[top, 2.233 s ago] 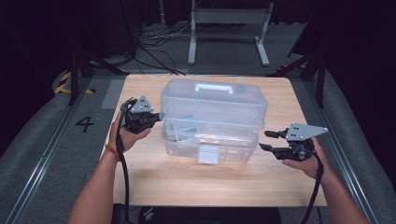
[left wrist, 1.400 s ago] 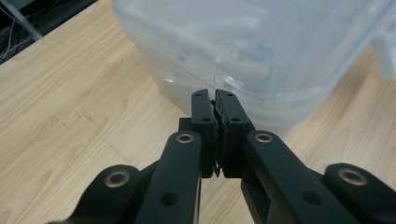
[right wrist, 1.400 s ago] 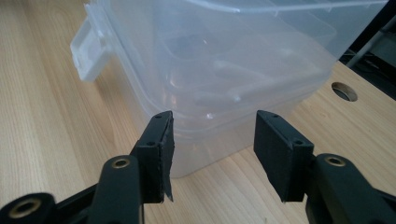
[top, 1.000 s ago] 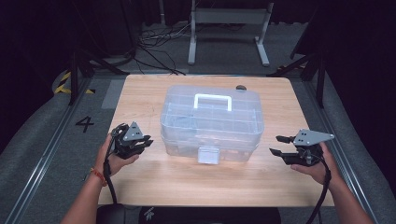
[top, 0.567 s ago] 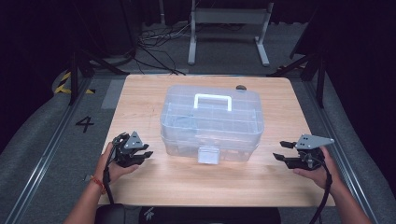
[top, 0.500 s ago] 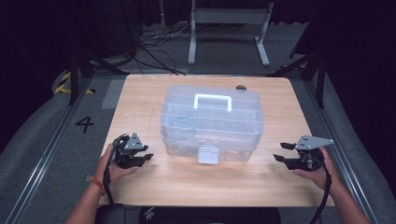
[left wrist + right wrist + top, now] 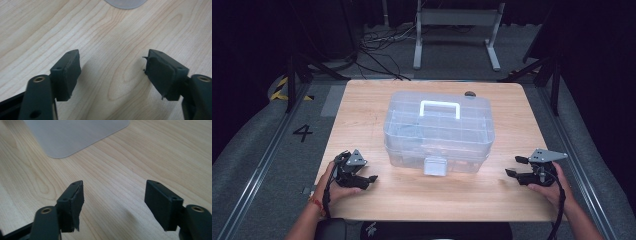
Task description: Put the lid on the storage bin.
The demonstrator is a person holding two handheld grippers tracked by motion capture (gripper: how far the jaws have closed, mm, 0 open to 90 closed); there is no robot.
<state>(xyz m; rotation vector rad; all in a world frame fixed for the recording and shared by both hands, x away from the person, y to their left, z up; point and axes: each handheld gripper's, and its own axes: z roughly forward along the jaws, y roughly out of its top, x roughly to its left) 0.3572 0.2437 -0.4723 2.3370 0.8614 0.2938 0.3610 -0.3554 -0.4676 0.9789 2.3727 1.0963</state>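
Ahead of and between both tools, the clear box (image 7: 439, 132) sits shut on the tabletop (image 7: 362, 115), while the left tool (image 7: 360, 175) and right tool (image 7: 518, 167), drawn back from its sides, rest released and empty, suggesting handling is finished.

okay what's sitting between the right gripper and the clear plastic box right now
Nothing: in the high view, only bare wooden table separates the right gripper from the clear box. The right gripper view shows open jaws over bare wood.
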